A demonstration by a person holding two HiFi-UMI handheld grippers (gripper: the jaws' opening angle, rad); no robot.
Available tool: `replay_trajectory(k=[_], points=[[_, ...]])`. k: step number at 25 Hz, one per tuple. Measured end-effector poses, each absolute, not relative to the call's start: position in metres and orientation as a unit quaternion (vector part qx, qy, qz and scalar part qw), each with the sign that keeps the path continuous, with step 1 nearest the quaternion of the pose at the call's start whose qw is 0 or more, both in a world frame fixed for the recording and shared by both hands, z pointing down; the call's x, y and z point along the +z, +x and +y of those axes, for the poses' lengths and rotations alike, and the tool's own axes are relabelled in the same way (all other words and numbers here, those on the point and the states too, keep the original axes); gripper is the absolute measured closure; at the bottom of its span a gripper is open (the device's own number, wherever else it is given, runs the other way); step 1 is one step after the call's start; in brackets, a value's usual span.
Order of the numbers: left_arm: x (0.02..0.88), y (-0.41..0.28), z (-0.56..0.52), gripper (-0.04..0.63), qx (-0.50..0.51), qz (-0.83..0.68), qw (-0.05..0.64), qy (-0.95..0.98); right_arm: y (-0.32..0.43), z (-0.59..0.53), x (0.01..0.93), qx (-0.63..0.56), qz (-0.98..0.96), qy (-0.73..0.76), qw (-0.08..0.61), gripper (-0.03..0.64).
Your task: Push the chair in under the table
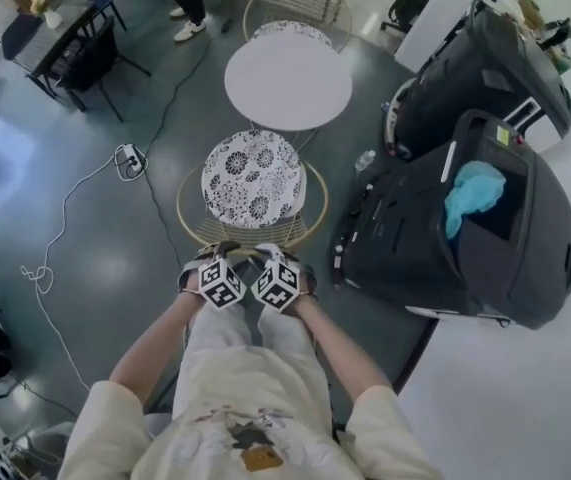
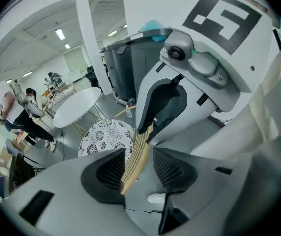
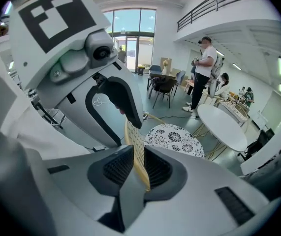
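Note:
The chair has a black-and-white patterned seat cushion [image 1: 251, 178] and a woven wicker backrest [image 1: 250, 250]. It stands just short of the round white table [image 1: 287, 80]. Both grippers are side by side at the top of the backrest. In the left gripper view the left gripper [image 2: 139, 168] is open: the backrest rim [image 2: 135, 161] runs along one pad, with a gap to the other. In the right gripper view the right gripper [image 3: 138, 168] has both pads against the backrest [image 3: 136, 141]. In the head view the left gripper [image 1: 222, 258] and the right gripper [image 1: 270, 258] are partly hidden by their marker cubes.
Two big dark bins [image 1: 465, 228] [image 1: 485, 78] stand close to the right of the chair. A power strip with a white cable [image 1: 128, 158] lies on the floor at the left. A second wire chair [image 1: 295, 8] sits beyond the table. A person [image 1: 187, 8] stands farther back.

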State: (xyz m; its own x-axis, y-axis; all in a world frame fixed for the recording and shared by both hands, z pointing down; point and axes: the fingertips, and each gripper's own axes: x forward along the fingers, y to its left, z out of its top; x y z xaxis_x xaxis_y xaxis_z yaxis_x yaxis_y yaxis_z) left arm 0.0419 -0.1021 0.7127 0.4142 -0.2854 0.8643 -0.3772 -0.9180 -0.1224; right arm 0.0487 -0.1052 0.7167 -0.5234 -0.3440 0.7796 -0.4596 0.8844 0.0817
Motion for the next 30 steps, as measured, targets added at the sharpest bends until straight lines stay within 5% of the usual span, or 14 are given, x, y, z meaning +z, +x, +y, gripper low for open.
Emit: replay_trajectory(k=[30], points=[[0.550,0.065,-0.037,0.486,0.289,-0.377,0.149,0.867,0.083,-0.049,0.536,0.130,-0.920,0.313,0.198,0.571]])
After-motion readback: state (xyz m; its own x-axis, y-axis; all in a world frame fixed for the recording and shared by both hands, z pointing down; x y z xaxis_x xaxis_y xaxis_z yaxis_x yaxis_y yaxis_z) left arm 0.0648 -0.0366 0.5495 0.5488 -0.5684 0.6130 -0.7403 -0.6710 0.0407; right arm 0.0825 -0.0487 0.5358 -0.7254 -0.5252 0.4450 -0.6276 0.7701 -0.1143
